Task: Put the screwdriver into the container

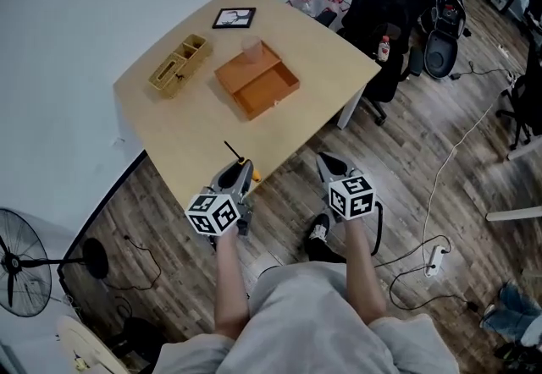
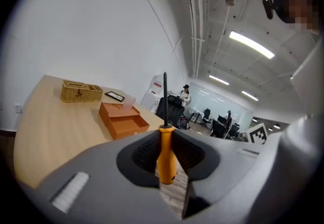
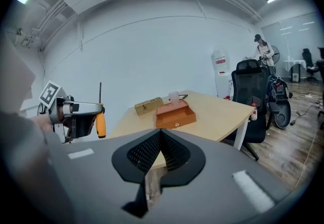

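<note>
L gripper (image 1: 240,167) clamped on the screwdriver (image 1: 231,150), low centre of head view, at the near table (image 1: 195,135) edge. In L gripper view, pads pinch the orange handle (image 2: 166,154) from both sides; black shaft sticks straight up mid-frame and the tip is thin, hard to read against the bg. Handle butt hangs just below the pads. In head view the handle is mostly covered by the gripper body; only a sliver of orange plus the shaft shows.

R gripper (image 1: 330,165) is lower centre-right, off the table over the floor. R gripper view: jaws (image 3: 161,134) together, nothing between. The same view shows the L gripper at mid-left w/ the screwdriver (image 3: 100,122) held upright, its body partly cut by a blurry grey mass at the frame edge.

Orange box (image 1: 240,101) is upper centre, open, well apart from the screwdriver. Inside is only partly visible from the gripper views (image 2: 124,121) (image 3: 175,115) since the near wall blocks it. A pale clear thing (image 1: 251,46) sits at its far end; can't ID it. Basket (image 1: 179,65) is left of the box and near it, w/ compartments whose contents are too small to tell. Which of the two is the container: can't tell.

Frame (image 1: 234,18) is at the far table edge, picture unreadable. Both hands are hidden behind the marker cubes; only forearms show. Fan (image 1: 17,262) is cut off at the lower left.
</note>
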